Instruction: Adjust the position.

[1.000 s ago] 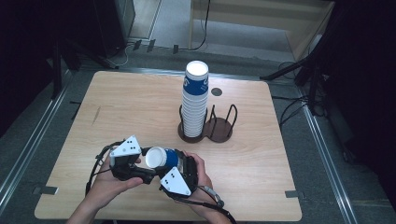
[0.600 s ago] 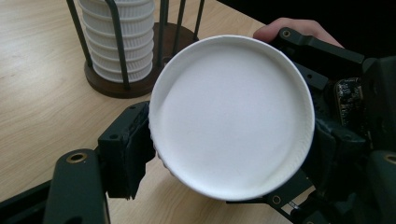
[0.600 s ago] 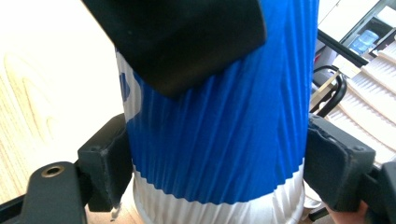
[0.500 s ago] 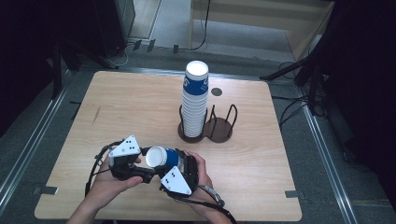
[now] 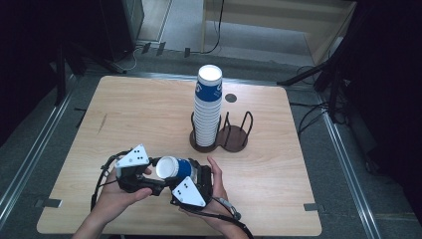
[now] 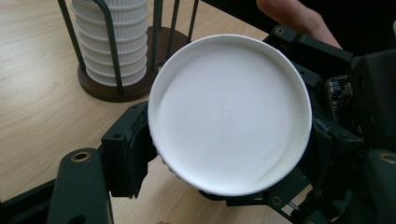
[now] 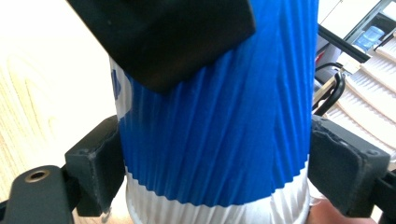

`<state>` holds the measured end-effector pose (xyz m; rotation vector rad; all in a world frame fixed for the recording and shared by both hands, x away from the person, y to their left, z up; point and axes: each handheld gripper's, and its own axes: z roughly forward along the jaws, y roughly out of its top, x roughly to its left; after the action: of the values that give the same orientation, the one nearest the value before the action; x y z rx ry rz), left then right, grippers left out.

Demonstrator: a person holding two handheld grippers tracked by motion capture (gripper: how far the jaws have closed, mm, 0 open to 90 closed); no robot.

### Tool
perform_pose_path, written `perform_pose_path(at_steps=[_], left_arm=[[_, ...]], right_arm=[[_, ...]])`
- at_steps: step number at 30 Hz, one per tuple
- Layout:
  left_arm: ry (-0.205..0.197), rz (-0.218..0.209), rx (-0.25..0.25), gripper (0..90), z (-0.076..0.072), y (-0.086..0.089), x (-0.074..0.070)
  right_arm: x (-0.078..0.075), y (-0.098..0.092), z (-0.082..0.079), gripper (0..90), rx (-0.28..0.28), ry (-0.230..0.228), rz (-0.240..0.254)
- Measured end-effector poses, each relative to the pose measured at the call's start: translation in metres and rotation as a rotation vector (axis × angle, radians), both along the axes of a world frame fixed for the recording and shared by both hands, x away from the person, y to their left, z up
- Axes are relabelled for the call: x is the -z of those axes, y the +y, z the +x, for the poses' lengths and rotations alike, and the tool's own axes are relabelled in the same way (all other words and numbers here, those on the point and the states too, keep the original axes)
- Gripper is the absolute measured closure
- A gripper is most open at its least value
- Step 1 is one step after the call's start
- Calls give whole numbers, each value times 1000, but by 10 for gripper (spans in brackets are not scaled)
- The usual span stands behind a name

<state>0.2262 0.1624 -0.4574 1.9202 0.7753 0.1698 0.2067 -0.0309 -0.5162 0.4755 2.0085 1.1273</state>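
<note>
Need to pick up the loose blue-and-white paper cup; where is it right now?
In the high view, the ribbed blue-and-white paper cup lies sideways between both grippers at the table's near-left edge, in front of the wire cup holder.

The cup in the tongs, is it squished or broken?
No, the cup looks fine: its rim is round and its blue ribbed side shows no dents. It just lies sideways between the left tongs and right tongs, unlike the upright stack in the holder.

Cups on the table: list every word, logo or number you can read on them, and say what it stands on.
Nothing reads clearly.
Stack of cups: white lettering on the top cup's blue band, too small and blurred to read.
Held cup: a scrap of a blue mark on its white part at the left edge in the right gripper view, cut off by a jaw; unreadable.
Cup holder: no text.
</note>
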Motion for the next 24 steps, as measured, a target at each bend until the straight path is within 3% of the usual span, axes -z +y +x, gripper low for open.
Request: perform_pose_path(at_steps=[17,24], left_arm=[[-12,-15,-15,278,1,5,-1],[-46,-22,-39,278,0,8,-3]], right_arm=[[-2,-2,1,42,-2,17,-9],[-6,-7,2,21,-3,5,9]])
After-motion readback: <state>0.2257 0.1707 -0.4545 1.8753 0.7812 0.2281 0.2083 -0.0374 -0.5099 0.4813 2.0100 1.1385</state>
